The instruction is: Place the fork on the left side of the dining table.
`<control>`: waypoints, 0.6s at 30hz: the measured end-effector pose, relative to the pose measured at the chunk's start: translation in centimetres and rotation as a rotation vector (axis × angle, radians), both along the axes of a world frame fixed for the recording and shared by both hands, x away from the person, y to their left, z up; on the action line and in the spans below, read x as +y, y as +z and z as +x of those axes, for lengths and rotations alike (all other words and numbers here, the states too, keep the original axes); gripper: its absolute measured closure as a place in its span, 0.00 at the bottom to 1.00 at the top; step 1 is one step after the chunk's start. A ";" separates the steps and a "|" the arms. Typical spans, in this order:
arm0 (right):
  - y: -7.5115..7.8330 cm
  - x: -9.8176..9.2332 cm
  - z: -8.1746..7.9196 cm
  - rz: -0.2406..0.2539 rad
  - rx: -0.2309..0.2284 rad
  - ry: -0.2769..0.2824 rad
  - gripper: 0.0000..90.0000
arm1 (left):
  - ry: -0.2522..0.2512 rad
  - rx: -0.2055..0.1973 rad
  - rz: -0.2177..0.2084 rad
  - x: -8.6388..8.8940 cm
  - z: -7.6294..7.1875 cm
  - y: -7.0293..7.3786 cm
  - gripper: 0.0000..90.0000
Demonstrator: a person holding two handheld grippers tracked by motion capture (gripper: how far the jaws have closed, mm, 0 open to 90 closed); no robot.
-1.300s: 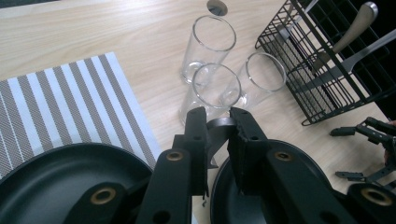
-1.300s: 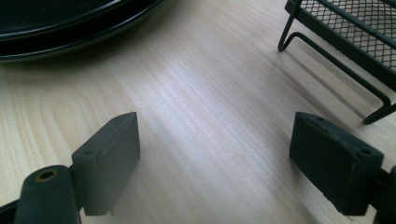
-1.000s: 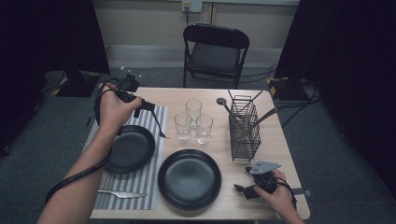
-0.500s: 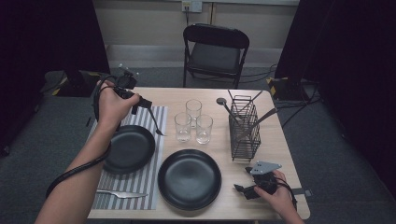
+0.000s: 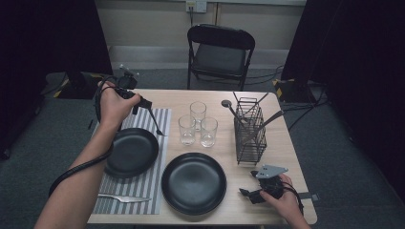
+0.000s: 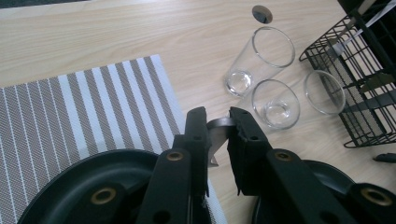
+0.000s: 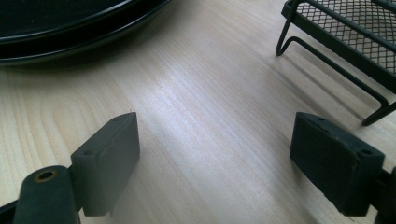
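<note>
My left gripper (image 5: 143, 104) hovers over the far edge of the striped placemat (image 5: 160, 117), shut on a slim metal utensil (image 5: 156, 123) that slants down and to the right. In the left gripper view the silver handle (image 6: 217, 134) is pinched between the black jaws of my left gripper (image 6: 217, 116), above the rim of a black plate (image 6: 65, 186). What kind of utensil it is I cannot tell. My right gripper (image 5: 246, 194) rests low at the table's front right, jaws wide apart; in its own view my right gripper (image 7: 215, 158) has only bare wood between its jaws.
Two black plates (image 5: 131, 151) (image 5: 193, 182) lie on the wooden table (image 5: 286, 157), one on the placemat. Three glasses (image 5: 197, 125) stand mid-table. A wire caddy (image 5: 249, 131) with utensils stands at the right. A knife (image 5: 122, 198) lies on the placemat's near end. A chair (image 5: 219, 47) stands behind.
My left hand has shifted a little to the left with the utensil still in its jaws. The right hand has stayed put.
</note>
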State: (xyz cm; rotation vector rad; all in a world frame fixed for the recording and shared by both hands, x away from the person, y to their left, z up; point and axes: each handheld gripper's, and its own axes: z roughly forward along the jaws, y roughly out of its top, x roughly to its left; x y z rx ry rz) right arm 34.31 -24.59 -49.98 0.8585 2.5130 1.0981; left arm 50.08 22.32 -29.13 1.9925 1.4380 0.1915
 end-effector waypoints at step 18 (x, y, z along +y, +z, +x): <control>0.0 0.0 0.0 -0.001 -0.002 -0.001 0.17 | 0.023 0.012 0.010 0.5 2.5 -0.9 0.86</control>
